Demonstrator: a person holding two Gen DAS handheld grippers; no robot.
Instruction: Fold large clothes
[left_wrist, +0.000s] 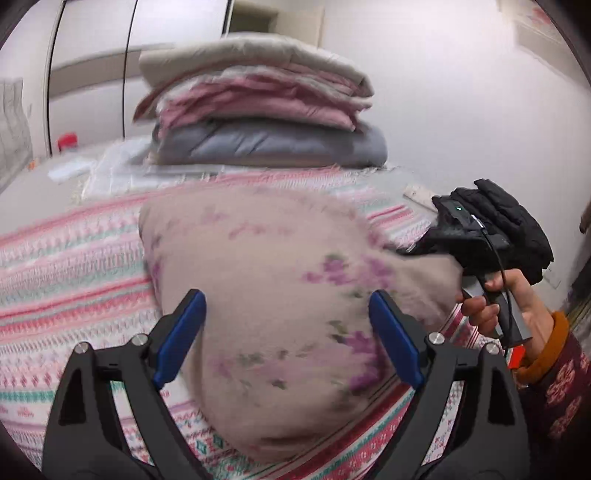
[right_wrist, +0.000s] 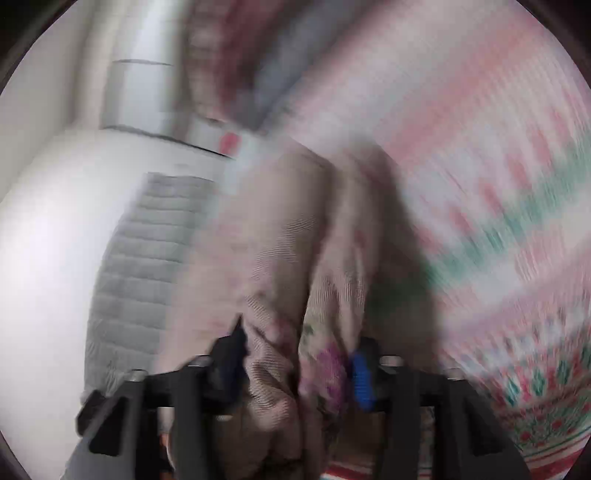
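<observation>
A beige garment with purple flowers (left_wrist: 266, 266) lies bunched on a pink, white and teal patterned bedspread (left_wrist: 66, 266). My left gripper (left_wrist: 290, 332) hovers over its near part, open, with the blue pads (left_wrist: 184, 332) wide apart and not pressing the cloth. To the right, a hand (left_wrist: 517, 295) holds my right gripper (left_wrist: 415, 251), whose tips are buried in the garment's far right corner. The right wrist view is blurred. It shows a thick fold of the garment (right_wrist: 273, 258) filling the gap of the right gripper (right_wrist: 295, 369), which is shut on it.
A stack of folded quilts (left_wrist: 258, 107), beige over pink over grey, stands at the back of the bed. A red object (left_wrist: 67, 142) sits far left near white wardrobe doors. A grey quilted mat (right_wrist: 147, 251) lies left of the garment. The bedspread (right_wrist: 480, 184) stretches off to the right.
</observation>
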